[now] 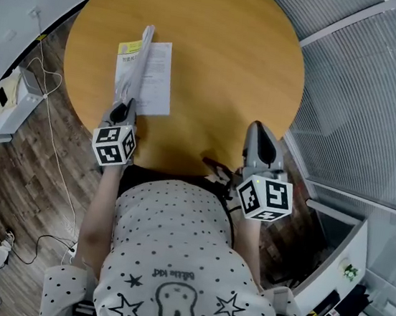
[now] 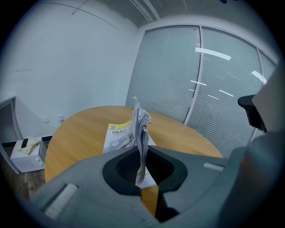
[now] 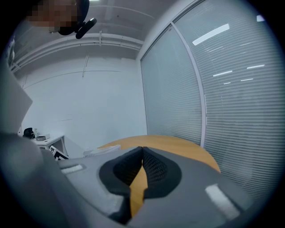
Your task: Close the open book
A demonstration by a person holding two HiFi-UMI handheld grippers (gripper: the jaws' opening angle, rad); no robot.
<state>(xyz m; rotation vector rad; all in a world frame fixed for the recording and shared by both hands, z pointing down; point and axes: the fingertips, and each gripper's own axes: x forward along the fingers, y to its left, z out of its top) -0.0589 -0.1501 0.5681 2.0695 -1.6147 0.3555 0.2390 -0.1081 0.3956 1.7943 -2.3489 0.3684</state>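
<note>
The open book [image 1: 158, 76] lies on the left part of the round wooden table [image 1: 226, 56]. A sheaf of its pages [image 1: 140, 56] stands up on edge over the book. My left gripper [image 1: 122, 110] is at the book's near edge, shut on the lower corner of those pages. In the left gripper view the pages [image 2: 141, 129] rise upright out of the left gripper [image 2: 141, 168], and a yellow-and-white printed leaf [image 2: 118, 136] lies flat to their left. My right gripper [image 1: 259, 131] hovers at the table's near right edge, shut and empty; the right gripper [image 3: 141, 153] shows its pads touching.
A white box-shaped device [image 1: 11, 96] stands on the wooden floor left of the table, with cables [image 1: 45, 134] trailing from it. Glass walls with blinds [image 1: 371, 104] run along the right. The person's body is close against the table's near edge.
</note>
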